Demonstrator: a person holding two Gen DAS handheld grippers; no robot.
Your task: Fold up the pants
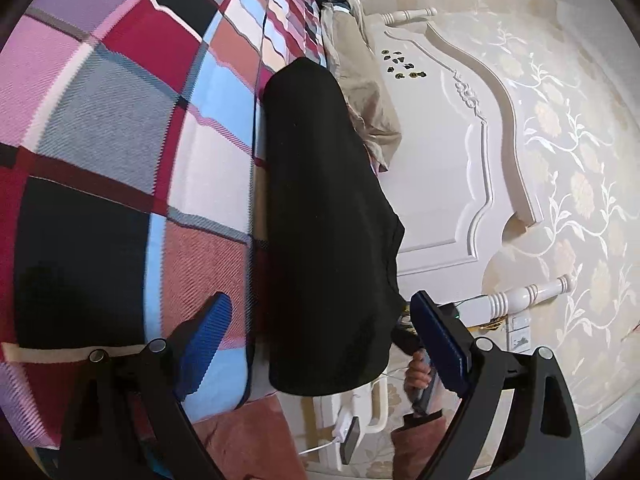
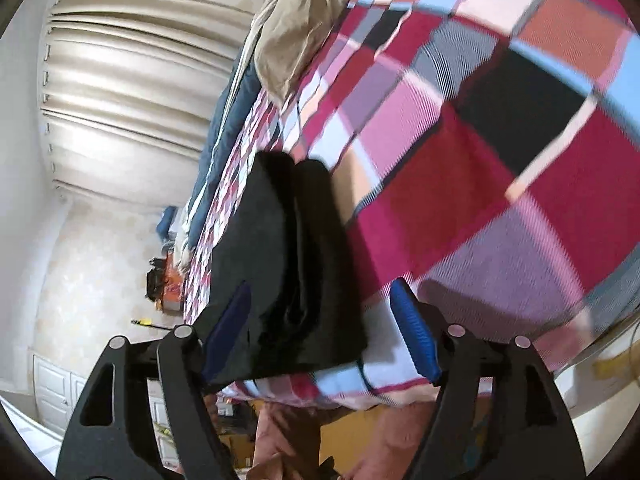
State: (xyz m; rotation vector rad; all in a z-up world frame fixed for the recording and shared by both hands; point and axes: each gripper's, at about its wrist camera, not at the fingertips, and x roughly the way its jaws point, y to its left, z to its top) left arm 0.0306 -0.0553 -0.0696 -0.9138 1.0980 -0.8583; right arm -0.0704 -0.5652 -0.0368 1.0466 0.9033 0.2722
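Left wrist view. Your left gripper (image 1: 320,344) stood wide, its blue-padded fingers (image 1: 208,344) spread to either side of the near end of the black pants (image 1: 328,208), neither pad pressed on the cloth. The pants lay as a long, narrow folded strip on the plaid bedspread (image 1: 120,128), running away from the camera along the bed's edge. At the strip's far end a beige pillow (image 1: 360,80) sat just beside it. Beyond the bed edge stood a white carved headboard (image 1: 440,160) against floral wallpaper (image 1: 568,160). Low in the frame, a hand (image 1: 418,376) in a pink sleeve held the handle of the other tool, and a white charger with a phone (image 1: 348,436) lay near the bed's corner.

Right wrist view. Your right gripper (image 2: 320,328) was also spread wide. Its left finger (image 2: 228,332) lay over the pants (image 2: 288,272); the right finger (image 2: 416,332) hovered over the bedspread (image 2: 480,160) just beside the cloth, so nothing was clamped. Here the pants showed two stacked layers with a lengthwise crease, their near end close to the bed's edge. The pillow (image 2: 296,32) sat farther up the bed. Cream curtains (image 2: 128,92) hung at the left, with white cabinet doors (image 2: 56,392) lower down.

No containers showed in either view.
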